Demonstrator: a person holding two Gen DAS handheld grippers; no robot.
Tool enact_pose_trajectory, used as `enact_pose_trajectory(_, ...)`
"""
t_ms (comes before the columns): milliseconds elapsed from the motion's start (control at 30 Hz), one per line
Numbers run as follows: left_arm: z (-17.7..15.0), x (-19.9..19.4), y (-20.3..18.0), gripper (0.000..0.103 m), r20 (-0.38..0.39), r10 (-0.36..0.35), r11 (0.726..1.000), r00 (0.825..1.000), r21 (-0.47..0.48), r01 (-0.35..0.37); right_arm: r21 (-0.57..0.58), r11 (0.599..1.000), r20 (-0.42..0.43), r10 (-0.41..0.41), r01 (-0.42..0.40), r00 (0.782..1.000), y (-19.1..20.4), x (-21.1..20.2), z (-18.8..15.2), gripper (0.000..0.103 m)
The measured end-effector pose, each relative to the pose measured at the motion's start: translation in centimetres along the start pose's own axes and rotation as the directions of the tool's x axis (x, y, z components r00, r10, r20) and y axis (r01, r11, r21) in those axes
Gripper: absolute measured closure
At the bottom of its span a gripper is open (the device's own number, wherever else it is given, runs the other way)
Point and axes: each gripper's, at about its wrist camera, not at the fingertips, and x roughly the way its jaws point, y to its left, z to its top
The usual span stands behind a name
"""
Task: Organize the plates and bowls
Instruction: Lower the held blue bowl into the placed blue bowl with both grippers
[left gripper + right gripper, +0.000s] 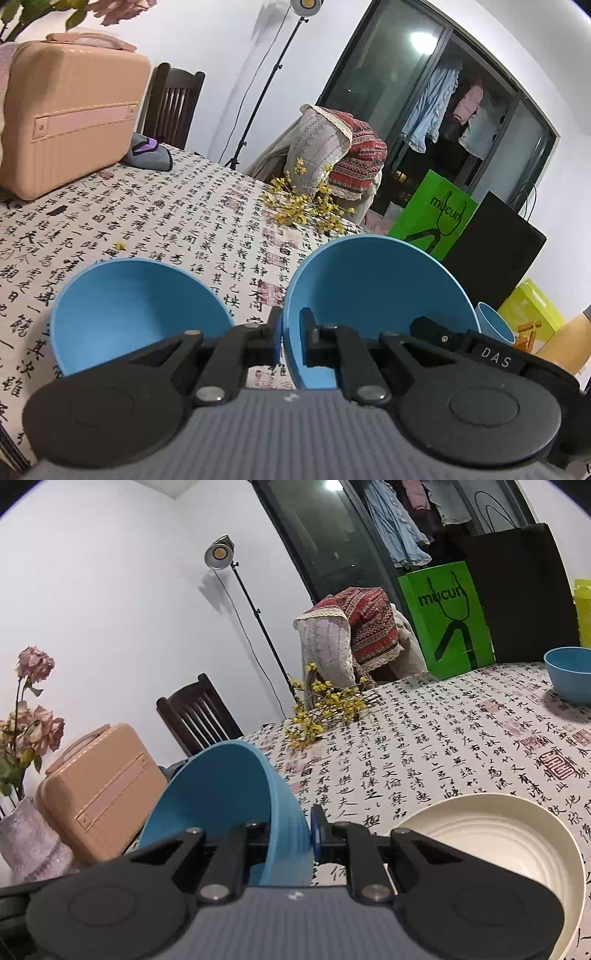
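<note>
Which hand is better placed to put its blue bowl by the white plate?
Right, I think. The right gripper, shut on a blue bowl, has the white plate just beside it; the left wrist view shows no plate.

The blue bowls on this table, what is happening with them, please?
A person is tidying dishes with two hand-held claws. The left claw is shut on the rim of a round blue plastic bowl, with a second blue bowl beside it. The right claw is shut on the wall of another blue bowl, tilted above the calligraphy-print tablecloth. A cream ridged plate lies near it, and one more blue bowl stands farther back.
</note>
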Motion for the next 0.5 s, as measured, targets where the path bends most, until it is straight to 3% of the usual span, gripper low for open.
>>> enact_pose_trajectory(500, 0.7, -3.0, 1.3, 0.093, 0.06, 0.033, 0.999, 0.998, -0.016, -0.032, -0.018, 0.997, 0.005, 0.071, -0.071, 0.997, 2.6, -0.5, 0.0, 0.089)
